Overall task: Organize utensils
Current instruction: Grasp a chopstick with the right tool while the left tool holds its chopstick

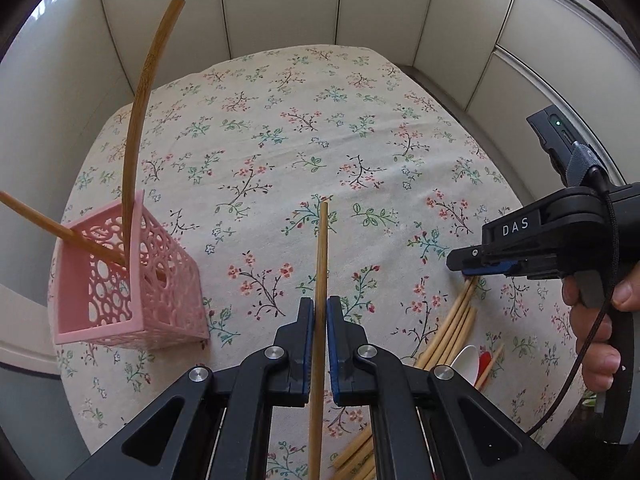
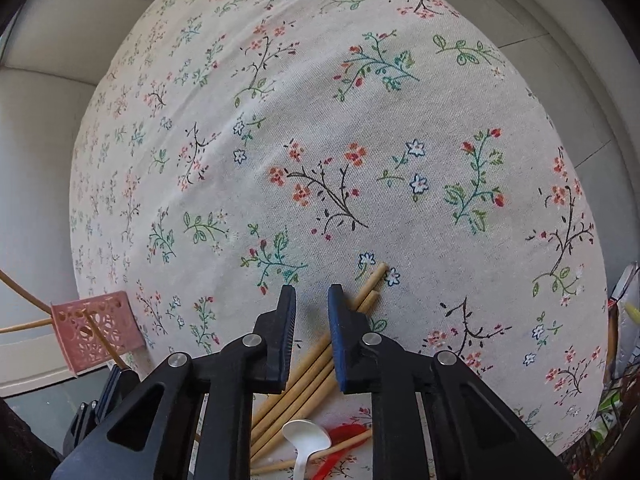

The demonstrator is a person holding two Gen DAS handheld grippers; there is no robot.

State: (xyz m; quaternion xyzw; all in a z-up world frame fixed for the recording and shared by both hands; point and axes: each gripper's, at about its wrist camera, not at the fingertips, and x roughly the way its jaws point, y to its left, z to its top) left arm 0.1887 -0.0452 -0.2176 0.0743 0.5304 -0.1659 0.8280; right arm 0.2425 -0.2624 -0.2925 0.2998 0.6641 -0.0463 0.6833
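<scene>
Currently left gripper [image 1: 320, 316] is clamped on one wooden chopstick [image 1: 321, 264], held above the floral tablecloth [image 1: 280, 140]. Right gripper [image 2: 312, 300] sits narrowly parted over the chopstick pile [image 2: 312, 372], gripping nothing; white spoon [image 2: 306, 436] lies beside it. Farther left, pink basket [image 1: 120, 280] holds two sticks.

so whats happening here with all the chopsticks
A person is sorting utensils on a floral tablecloth with a pair of hand-held tongs in each hand. The left tongs are shut on one wooden chopstick, held above the table. A pink lattice holder at the left already has two sticks in it. The right tongs are over the loose pile of chopsticks, open, gripping nothing. A white spoon and something red lie beside that pile.
</scene>
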